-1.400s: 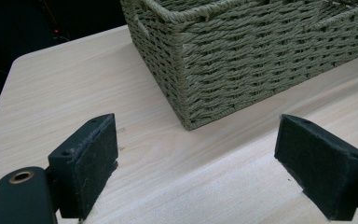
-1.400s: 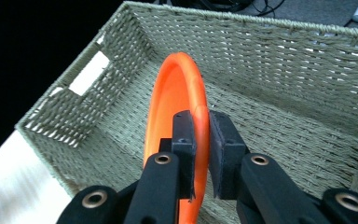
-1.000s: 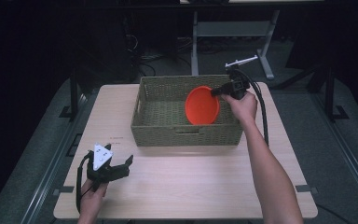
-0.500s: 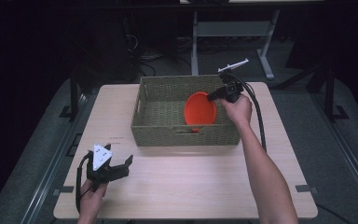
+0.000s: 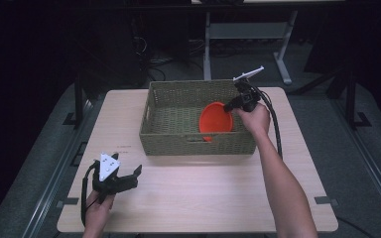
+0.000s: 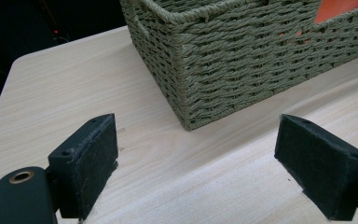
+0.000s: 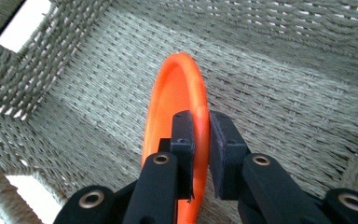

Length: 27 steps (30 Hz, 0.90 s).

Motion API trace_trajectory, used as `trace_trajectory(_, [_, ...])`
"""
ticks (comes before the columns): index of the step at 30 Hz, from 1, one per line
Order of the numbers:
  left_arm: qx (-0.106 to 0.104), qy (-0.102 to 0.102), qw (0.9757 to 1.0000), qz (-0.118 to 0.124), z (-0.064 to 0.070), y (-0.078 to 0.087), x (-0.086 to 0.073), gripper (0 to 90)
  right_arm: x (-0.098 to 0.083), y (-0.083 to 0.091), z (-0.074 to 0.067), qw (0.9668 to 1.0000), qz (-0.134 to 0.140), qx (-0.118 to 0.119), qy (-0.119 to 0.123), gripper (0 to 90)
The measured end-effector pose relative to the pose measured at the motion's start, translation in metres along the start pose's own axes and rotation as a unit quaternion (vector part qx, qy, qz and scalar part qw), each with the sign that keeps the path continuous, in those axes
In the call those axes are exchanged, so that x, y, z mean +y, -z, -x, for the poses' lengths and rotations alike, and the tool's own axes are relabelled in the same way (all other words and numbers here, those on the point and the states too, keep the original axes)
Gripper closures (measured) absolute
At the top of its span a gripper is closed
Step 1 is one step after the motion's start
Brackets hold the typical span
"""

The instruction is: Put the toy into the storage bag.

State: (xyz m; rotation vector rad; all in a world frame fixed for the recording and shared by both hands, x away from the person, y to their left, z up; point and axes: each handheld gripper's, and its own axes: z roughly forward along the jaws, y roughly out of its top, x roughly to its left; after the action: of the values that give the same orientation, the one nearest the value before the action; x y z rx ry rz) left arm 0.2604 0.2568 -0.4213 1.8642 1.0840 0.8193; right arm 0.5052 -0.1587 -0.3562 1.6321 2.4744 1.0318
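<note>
An orange plate (image 5: pixel 216 121) stands on edge inside the green woven basket (image 5: pixel 178 144), near its right end. My right gripper (image 5: pixel 230 106) reaches in over the basket's right rim and is shut on the plate's rim. In the right gripper view the plate (image 7: pixel 177 88) runs edge-on between the two black pads, with the right gripper (image 7: pixel 200 130) above the basket floor. My left gripper (image 5: pixel 129 176) rests low over the table's front left, open, with nothing between its jaws. In the left gripper view, the left gripper (image 6: pixel 196 158) faces the basket's near corner (image 6: pixel 186 70).
The basket sits at the back middle of the light wooden table (image 5: pixel 203 193). Bare tabletop lies in front of it and to its left. A metal stand (image 5: pixel 248 34) and cables are on the dark floor behind the table.
My right gripper has sunk a little with the orange plate, which now sits lower in the basket. The left gripper has stayed where it was.
</note>
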Motion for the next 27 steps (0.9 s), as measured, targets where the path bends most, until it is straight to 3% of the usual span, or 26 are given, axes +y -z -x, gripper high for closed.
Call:
trace_trajectory(8, [0.000, 0.003, 1.0000, 0.002, 0.0004, 0.0007, 0.0002, 12.7, -0.0010, 0.0005, 0.0032, 0.9999, -0.007, 0.006, -0.005, 73.5])
trace_trajectory(19, [0.001, 0.006, 1.0000, 0.003, -0.0003, 0.0007, 0.0002, 12.8, -0.0013, 0.0010, 0.0048, 0.9998, -0.018, -0.008, -0.006, 71.5])
trace_trajectory(27, [0.001, 0.005, 1.0000, 0.003, 0.0004, 0.0009, 0.0004, 12.8, -0.0033, 0.0039, 0.0052, 0.9997, -0.010, -0.020, 0.000, 69.9])
